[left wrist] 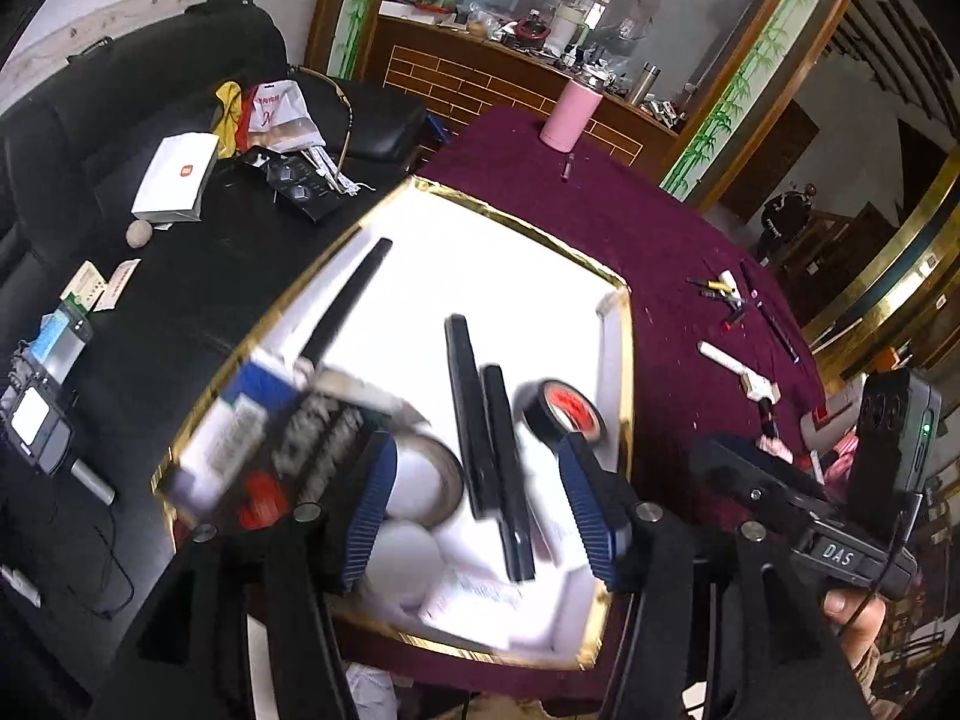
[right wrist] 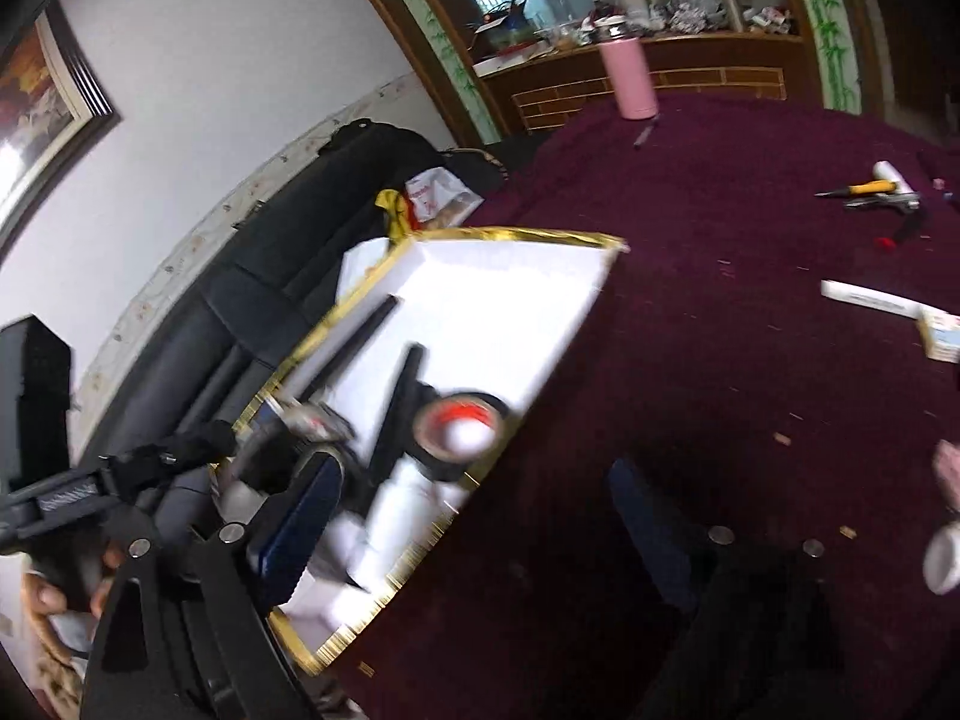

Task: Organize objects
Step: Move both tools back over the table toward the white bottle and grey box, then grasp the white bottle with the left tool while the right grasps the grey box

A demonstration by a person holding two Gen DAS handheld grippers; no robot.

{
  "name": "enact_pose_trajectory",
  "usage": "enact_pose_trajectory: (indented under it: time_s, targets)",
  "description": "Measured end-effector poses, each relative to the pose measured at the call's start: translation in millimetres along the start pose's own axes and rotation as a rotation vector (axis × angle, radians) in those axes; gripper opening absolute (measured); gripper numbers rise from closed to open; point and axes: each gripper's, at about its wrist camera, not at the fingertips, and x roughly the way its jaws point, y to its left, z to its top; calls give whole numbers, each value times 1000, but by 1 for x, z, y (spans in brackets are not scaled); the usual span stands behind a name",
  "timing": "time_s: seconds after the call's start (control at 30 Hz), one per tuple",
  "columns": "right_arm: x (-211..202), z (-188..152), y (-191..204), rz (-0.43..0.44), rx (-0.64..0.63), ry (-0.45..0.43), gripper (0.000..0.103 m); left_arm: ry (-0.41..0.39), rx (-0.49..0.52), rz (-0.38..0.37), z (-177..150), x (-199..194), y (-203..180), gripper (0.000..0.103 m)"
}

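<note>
Gold-trimmed white box on a deep maroon tablecloth

The shallow white cardboard box point(left wrist: 480, 240) carries a shiny gold foil rim; inside lie two long glossy black bars point(left wrist: 486, 420), a black tape roll with a red-and-white core point(left wrist: 561, 411), a grey-silver tape roll point(left wrist: 429, 477) and a blurred blue, white and red printed packet point(left wrist: 252, 438). The plush maroon tablecloth point(left wrist: 630, 228) bears a pale pink cylindrical flask point(left wrist: 570, 114) and a yellow-handled tool point(right wrist: 870, 186). Dark blue ribbed pads point(left wrist: 585, 504) line the black left gripper point(left wrist: 480, 516). A black leather sofa point(left wrist: 150, 276) holds a small white box with a red logo point(left wrist: 177, 177).
</note>
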Motion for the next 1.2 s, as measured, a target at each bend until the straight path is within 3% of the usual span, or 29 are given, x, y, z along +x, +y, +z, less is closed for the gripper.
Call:
enact_pose_trajectory:
  time_s: [0.2,0.53,0.77,0.87,0.97,1.2]
  targets:
    - [-13,-25,-21,-67,-50,19,95,32,35,-33,-18,7,-40,56]
    - [-63,-28,-59,-130,-160,-41,95,74,255,-115,-39,30,-138,56]
    - [-105,-9,-116,-197,-380,-121,95,120,327,-156,-55,42,-174,56]
    - [-116,3,-159,-223,-380,-119,96,136,325,-147,-56,49,-181,56]
    - [-111,9,-198,-249,-364,-58,97,152,319,-138,-54,55,-186,56]
    - [-82,15,-239,-245,-298,-24,97,191,323,-135,-55,68,-201,56]
